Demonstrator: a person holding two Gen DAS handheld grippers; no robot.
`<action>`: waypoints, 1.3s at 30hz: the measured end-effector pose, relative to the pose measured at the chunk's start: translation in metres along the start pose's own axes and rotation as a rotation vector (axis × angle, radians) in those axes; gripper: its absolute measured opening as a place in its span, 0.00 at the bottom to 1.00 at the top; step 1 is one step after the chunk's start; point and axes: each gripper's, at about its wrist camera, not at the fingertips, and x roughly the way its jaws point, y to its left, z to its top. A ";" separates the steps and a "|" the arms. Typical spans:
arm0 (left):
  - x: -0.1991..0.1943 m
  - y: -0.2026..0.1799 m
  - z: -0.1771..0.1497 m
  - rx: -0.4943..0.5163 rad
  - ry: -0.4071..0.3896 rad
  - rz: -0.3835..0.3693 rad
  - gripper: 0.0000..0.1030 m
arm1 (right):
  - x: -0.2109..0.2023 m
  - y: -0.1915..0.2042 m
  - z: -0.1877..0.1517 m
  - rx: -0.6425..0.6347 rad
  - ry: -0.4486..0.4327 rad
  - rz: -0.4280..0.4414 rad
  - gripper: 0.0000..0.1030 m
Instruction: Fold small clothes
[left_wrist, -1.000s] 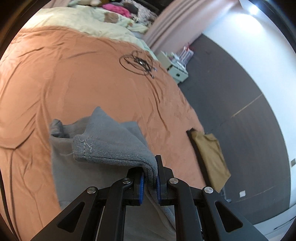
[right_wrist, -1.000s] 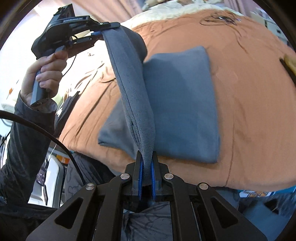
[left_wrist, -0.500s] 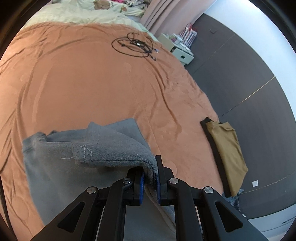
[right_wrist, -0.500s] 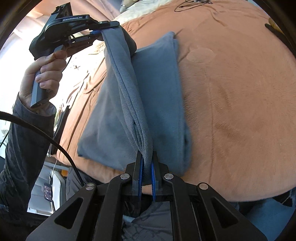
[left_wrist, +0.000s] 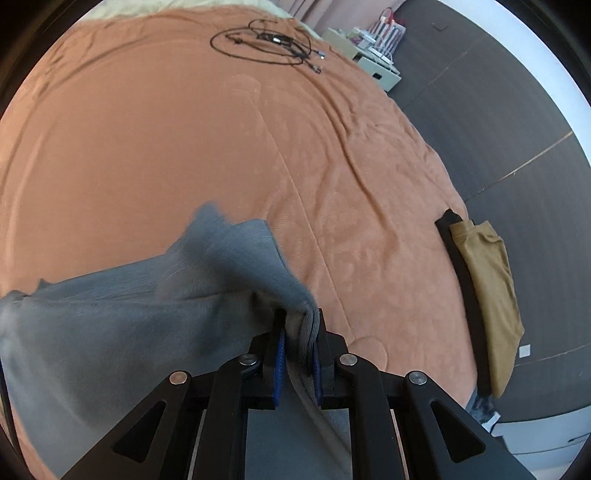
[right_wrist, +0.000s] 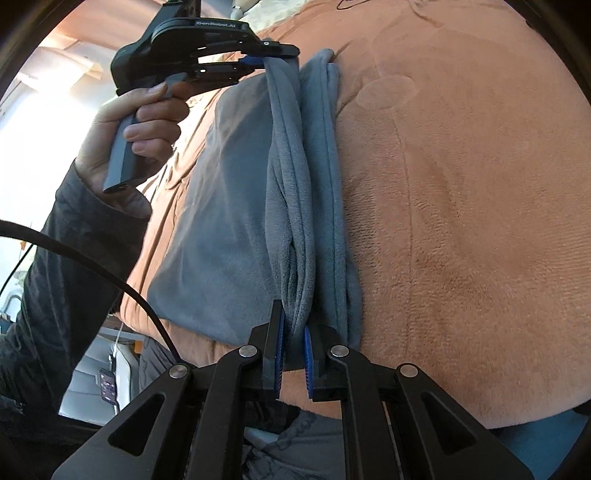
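1. The grey fleece garment (right_wrist: 236, 206) lies on the orange bed cover (right_wrist: 461, 184), near the bed's front edge, with one long edge brought over to its far side as a fold.
2. I judge it soft, light and limp: it sags between the two holds and will take creases easily, so the folded corners are the best places to hold it.
3. The left hand-held gripper (left_wrist: 297, 354) has the bunched hem between its blue pads; its jaws have just been opening, and the cloth now sits loosely, touching only one pad.
4. The right hand-held gripper (right_wrist: 293, 354) is clamped on the other end of the same edge.
5. A tan folded garment (left_wrist: 491, 295) lies at the bed's right edge, well apart from the grey one; a black cable (left_wrist: 266, 40) lies far behind.
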 end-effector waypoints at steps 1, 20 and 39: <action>0.000 0.000 0.001 -0.004 -0.005 -0.019 0.27 | 0.001 -0.003 -0.002 0.001 -0.002 0.001 0.06; -0.128 0.074 -0.100 -0.085 -0.182 0.035 0.67 | -0.014 0.015 -0.013 -0.010 -0.046 -0.115 0.09; -0.138 0.129 -0.263 -0.277 -0.139 -0.007 0.50 | -0.005 0.026 -0.011 -0.006 -0.088 -0.192 0.64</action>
